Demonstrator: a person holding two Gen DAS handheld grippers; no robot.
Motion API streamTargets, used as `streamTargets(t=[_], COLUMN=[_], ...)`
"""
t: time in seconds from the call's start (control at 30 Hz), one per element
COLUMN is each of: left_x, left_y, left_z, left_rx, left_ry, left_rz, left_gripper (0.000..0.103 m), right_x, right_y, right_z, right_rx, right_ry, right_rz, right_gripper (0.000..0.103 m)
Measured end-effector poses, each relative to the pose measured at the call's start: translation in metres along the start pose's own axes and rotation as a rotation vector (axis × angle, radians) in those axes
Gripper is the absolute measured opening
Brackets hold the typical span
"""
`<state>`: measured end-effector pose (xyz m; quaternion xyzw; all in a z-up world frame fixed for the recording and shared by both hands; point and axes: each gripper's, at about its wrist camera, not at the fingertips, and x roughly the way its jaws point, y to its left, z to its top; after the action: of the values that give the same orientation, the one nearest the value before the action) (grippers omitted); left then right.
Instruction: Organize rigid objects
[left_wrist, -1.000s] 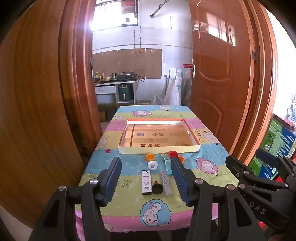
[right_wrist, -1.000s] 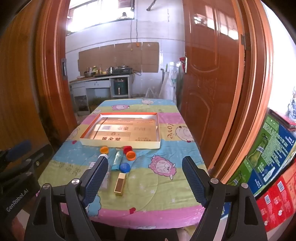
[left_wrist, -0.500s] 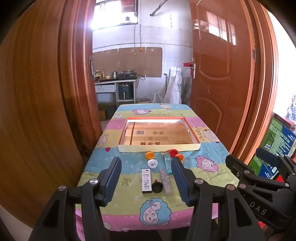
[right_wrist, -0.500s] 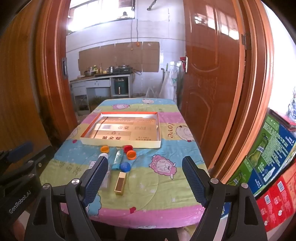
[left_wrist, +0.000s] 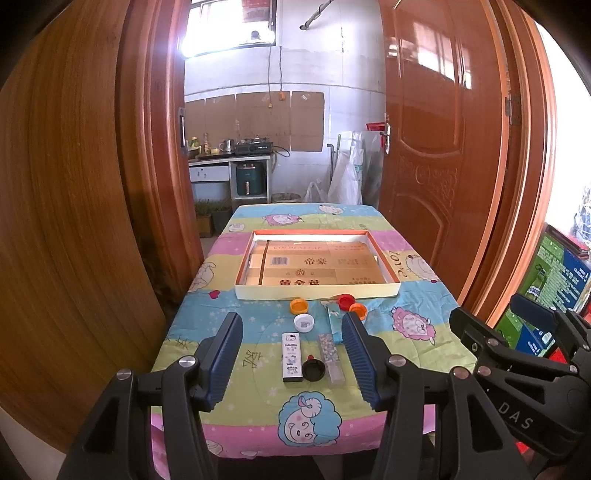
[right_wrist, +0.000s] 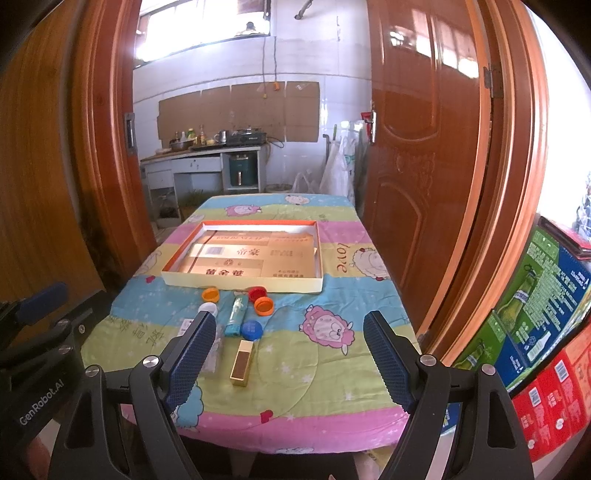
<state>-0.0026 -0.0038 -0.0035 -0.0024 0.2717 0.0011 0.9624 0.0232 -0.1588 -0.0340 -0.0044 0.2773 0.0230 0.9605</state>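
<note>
A shallow cardboard tray (left_wrist: 317, 294) (right_wrist: 242, 284) with orange rim lies mid-table. In front of it lie small items: orange caps (left_wrist: 299, 305) (right_wrist: 264, 305), a red cap (left_wrist: 346, 301), a white cap (left_wrist: 304, 323), a blue cap (right_wrist: 251, 329), a black cap (left_wrist: 313, 370), a white Hello Kitty box (left_wrist: 291, 356), a clear patterned box (left_wrist: 330, 357), a teal lighter (right_wrist: 236, 316) and a gold box (right_wrist: 242, 362). My left gripper (left_wrist: 291, 358) is open, held above the table's near end. My right gripper (right_wrist: 290, 358) is open and empty, to its right.
The table wears a striped cartoon cloth (left_wrist: 417, 325). Wooden doors (left_wrist: 74, 221) (right_wrist: 424, 166) flank it on both sides. Printed cartons (right_wrist: 546, 314) are stacked at the right. A kitchen counter (left_wrist: 229, 162) stands beyond the table.
</note>
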Motion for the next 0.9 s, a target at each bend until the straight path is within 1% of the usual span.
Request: streamTargets(t=[0.9], left_x=[-0.0004], left_y=[-0.0006], left_z=[0.0006], left_rx=[0.000], left_ry=[0.004], left_rz=[0.000], left_gripper=[0.056], right_x=[0.0022], right_y=[-0.0004], right_z=[-0.0016], right_rx=[-0.004], right_ry=[0.011], right_rz=[0.008], right_gripper=[0.083])
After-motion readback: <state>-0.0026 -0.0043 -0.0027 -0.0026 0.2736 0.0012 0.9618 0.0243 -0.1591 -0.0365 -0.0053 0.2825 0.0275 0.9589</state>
